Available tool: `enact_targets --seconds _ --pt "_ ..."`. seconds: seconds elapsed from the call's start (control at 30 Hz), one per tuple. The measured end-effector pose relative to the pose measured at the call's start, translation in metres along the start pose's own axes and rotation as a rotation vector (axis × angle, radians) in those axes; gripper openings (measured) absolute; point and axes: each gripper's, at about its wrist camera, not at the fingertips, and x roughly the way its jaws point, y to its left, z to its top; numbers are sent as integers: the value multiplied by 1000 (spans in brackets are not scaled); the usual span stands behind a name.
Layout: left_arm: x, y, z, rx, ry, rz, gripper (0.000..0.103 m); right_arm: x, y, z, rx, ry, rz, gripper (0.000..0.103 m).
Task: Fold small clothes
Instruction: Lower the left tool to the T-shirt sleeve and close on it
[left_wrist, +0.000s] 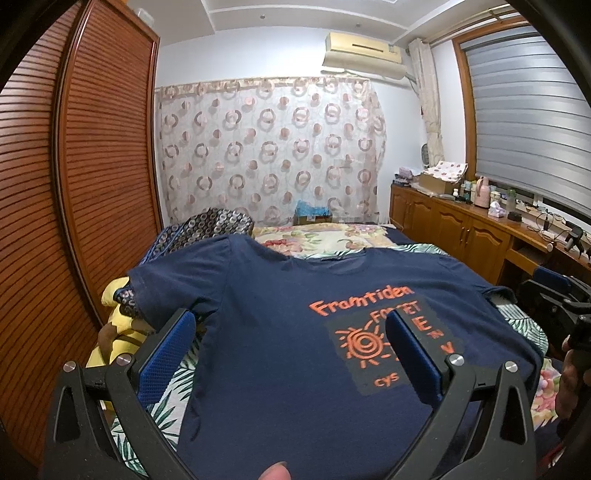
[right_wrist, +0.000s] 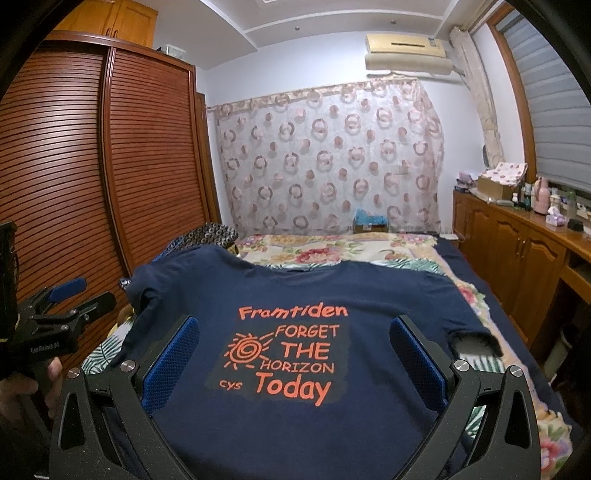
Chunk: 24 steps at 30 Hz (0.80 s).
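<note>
Nearest to you, your left claw has its blue-padded fingers spread wide and grips nothing; it hangs above the lower left part of the navy T-shirt, with one finger out past the shirt's side edge over the leaf-print cover; a fingertip of your own hand shows at the bottom edge of the left wrist view. Your right claw is likewise spread wide and empty, its fingers framing the orange printed slogan on the chest; neither claw appears to touch the cloth, though from these angles you cannot be certain of the gap.

The shirt itself lies front up and fully opened on the bed, hem toward you and collar away; both sleeves are out to the sides, the left sleeve slightly bunched and riding up on a patterned dark cloth heaped near the wardrobe; the right sleeve lies flatter.

By my reading, no fold has been made yet; laying out looks done, apart from that rumpled left sleeve; what remains is the whole folding: sleeves and sides in, then hem up toward the collar.
</note>
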Motion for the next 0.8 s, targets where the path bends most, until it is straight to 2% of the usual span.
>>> enact_targets --seconds 0.4,0.8 --pt "31 58 -23 -44 77 73 103 45 -7 -2 -13 97 49 103" --pt "72 125 -33 -117 169 83 103 82 -14 7 -100 198 88 100"
